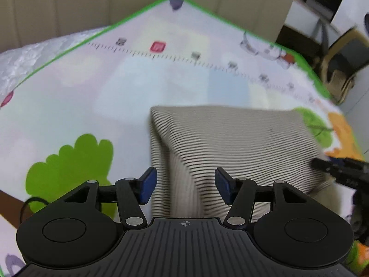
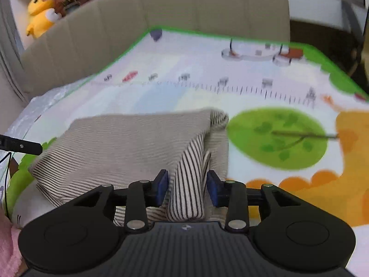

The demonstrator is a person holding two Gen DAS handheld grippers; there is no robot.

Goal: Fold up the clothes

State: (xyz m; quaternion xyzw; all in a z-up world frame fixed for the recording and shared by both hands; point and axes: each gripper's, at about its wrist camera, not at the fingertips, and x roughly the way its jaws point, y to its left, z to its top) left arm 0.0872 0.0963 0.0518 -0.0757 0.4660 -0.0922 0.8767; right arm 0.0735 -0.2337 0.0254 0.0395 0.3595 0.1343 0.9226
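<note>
A beige garment with thin dark stripes (image 1: 230, 143) lies folded on a colourful play mat (image 1: 115, 87). My left gripper (image 1: 185, 185) is open, its blue pads standing on either side of the garment's near left edge, without pinching it. In the right wrist view the same garment (image 2: 129, 143) shows with its near right corner raised into a fold. My right gripper (image 2: 187, 188) stands open around that raised fold, its pads close to the cloth. The right gripper's black finger (image 1: 341, 168) shows at the far right of the left wrist view.
The mat has a green border (image 2: 230, 34) and lies against a beige padded sofa back (image 2: 184, 7). A yellow plush duck (image 2: 40, 15) sits on a shelf at top left. A crinkled clear plastic sheet (image 1: 34, 57) lies at the mat's left. Pink cloth (image 2: 8, 249) shows at bottom left.
</note>
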